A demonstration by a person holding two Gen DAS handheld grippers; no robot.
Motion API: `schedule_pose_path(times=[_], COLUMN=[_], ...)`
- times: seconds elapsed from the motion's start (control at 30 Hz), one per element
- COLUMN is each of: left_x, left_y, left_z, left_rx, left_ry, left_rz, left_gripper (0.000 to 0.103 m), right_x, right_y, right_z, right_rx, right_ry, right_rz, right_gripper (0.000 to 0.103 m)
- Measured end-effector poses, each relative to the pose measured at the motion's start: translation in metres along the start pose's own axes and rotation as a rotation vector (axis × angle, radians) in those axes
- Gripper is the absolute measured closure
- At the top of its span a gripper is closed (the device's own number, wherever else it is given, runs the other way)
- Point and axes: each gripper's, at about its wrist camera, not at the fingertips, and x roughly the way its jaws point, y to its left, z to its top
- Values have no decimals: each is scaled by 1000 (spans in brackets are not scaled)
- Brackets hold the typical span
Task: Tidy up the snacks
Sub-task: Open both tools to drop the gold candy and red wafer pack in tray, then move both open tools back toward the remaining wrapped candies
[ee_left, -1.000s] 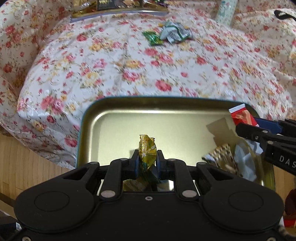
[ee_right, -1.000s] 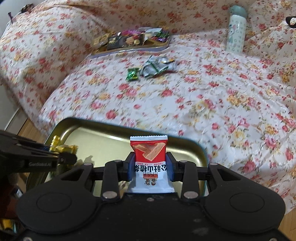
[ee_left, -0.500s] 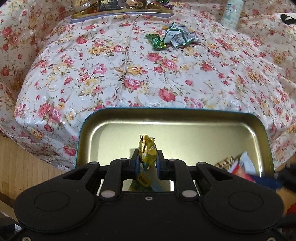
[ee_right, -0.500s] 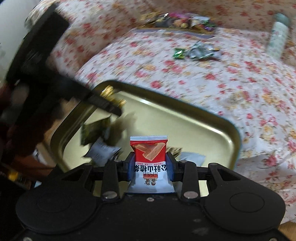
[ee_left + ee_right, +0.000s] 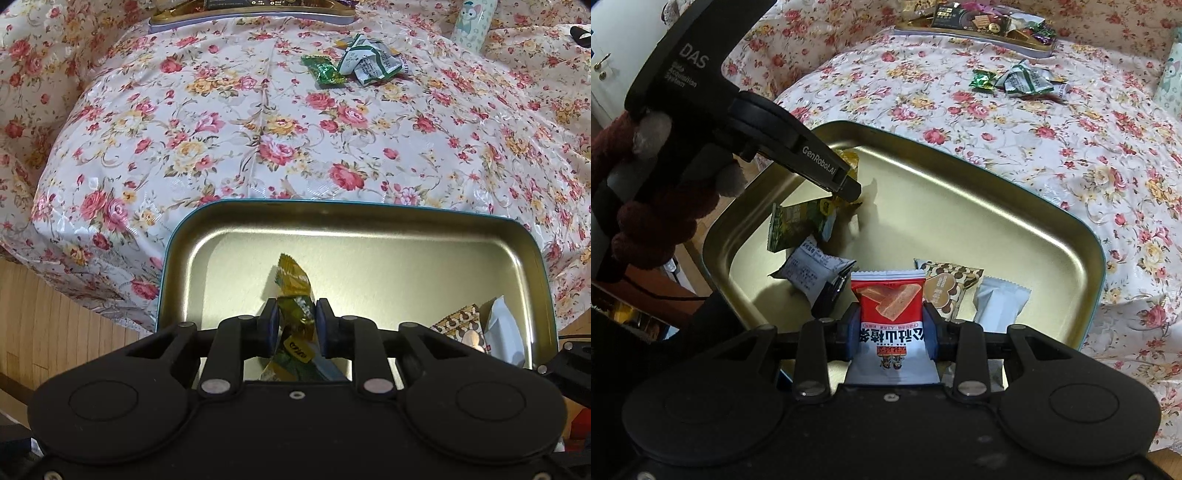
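Your left gripper (image 5: 293, 319) fingers pinch a gold-foil candy wrapper (image 5: 293, 286) low over the shallow gold metal tin (image 5: 960, 177); your right gripper (image 5: 892, 326) clamps a red-and-white wafer packet (image 5: 890, 314) above the tin's near end. Open each only once its snack hangs inside the rim, clear of the packets already there. Since a second ago, the right gripper has swung across the tin.

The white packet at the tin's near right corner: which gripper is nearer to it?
Right. The right gripper, shut on the red wafer packet, hangs just left of the white packet. The left gripper sits across the gold tin.
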Motion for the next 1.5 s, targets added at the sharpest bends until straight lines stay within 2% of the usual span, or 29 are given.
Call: schedule_pose_path(times=[0.4, 0.7, 0.87, 0.97, 1.17, 1.33, 1.5], left_x=[-9, -16, -19, -22, -18, -10, -1], left_y=[8, 5, 2, -2, -10, -13, -17], left_z=[-5, -1, 9, 17, 38, 56, 73], left_rx=[-35, -39, -36, -29, -3, 2, 24], left_ry=[-7, -41, -88, -130, -206, -263, -302], left_rz=[8, 21, 32, 38, 62, 79, 89], left_gripper=[71, 71, 69, 57, 56, 49, 48], right_x=[0, -11, -19, -23, -23, -17, -5], right_y=[4, 3, -11, -24, -49, -77, -97], right_z=[0, 7, 18, 27, 44, 57, 73], right_rx=[-32, -15, 64, 135, 240, 317, 352], right_ry=[5, -55, -127, -174, -280, -328, -354], right_rz=[26, 5, -41, -82, -212, -282, -338], right_gripper=[64, 64, 64, 64, 61, 57, 54])
